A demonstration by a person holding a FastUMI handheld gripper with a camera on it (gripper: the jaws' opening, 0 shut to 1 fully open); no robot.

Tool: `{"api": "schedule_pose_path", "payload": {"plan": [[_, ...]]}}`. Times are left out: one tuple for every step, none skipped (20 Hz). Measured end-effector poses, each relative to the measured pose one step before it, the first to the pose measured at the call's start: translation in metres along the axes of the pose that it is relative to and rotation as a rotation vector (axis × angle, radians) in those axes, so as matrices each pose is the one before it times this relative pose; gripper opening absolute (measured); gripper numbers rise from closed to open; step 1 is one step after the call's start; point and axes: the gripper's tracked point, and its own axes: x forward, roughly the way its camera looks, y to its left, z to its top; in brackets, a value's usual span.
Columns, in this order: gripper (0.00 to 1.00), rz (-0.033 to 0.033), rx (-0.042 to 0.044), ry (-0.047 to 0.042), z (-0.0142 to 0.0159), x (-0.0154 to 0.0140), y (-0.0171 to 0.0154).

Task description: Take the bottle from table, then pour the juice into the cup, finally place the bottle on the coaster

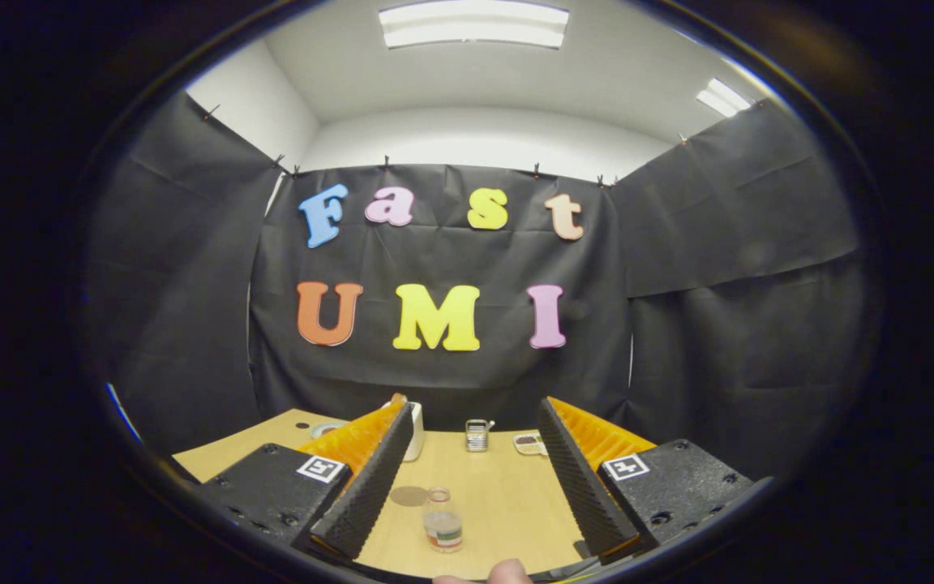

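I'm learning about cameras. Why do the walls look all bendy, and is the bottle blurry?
In the gripper view, the fisheye lens bows the booth's walls; ceiling lights glare bright white; the bottle between the open tool's fingers is small and slightly soft, standing on the table near the coaster.

Tabletop point(507, 495): light wood-look laminate, smooth, matt with faint sheen. Bottle point(443, 521) between open tongs point(475, 487): clear glossy plastic, paper-like label band. Coaster point(409, 495) just beside bottle: flat disc, matt, cork or card, cannot tell which. Cup point(413, 431) beyond left finger: smooth, opaque, slight gloss. Finger pads point(370, 487): ribbed, rough, matt foam or rubber look. Tongs bodies: grainy matt plastic, paper marker squares stuck on. Booth wall: matt creased cloth. Small container point(477, 435) far back: shiny, metal-like.
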Motion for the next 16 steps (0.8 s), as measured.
{"api": "schedule_pose_path", "payload": {"plan": [[1.00,0.00494,0.00330,0.00891,-0.00466,0.00209,0.00101],[1.00,0.00873,0.00200,0.01207,-0.00623,0.00274,0.00194],[1.00,0.00790,0.00291,0.01320,-0.00712,0.00283,0.00126],[1.00,0.00985,0.00654,0.01824,-0.00951,0.00368,0.00174],[1.00,0.01147,0.00801,0.01491,-0.00849,0.00399,0.00148],[1.00,0.01309,0.01341,0.01457,-0.01037,0.00343,0.00291],[1.00,0.01188,0.01024,0.01279,-0.01159,0.00427,0.00249],[1.00,-0.00026,-0.00445,0.00770,-0.01106,0.00406,-0.00129],[1.00,-0.00505,-0.01071,0.00758,-0.01117,0.00426,-0.00168],[1.00,-0.00269,-0.00614,0.00374,-0.01133,0.00372,-0.00028],[1.00,-0.00225,-0.00880,0.00539,-0.01178,0.00309,0.00017],[1.00,0.00032,-0.00657,0.00366,-0.01131,0.00374,0.00150],[1.00,0.00416,-0.00587,0.00538,-0.01210,0.00374,0.00225],[1.00,0.00502,0.00291,0.00687,-0.01264,0.00435,0.00212],[1.00,0.01058,0.00897,0.00719,-0.01167,0.00438,0.00309],[1.00,0.01286,0.01108,0.00382,-0.01190,0.00324,0.00355]]}}
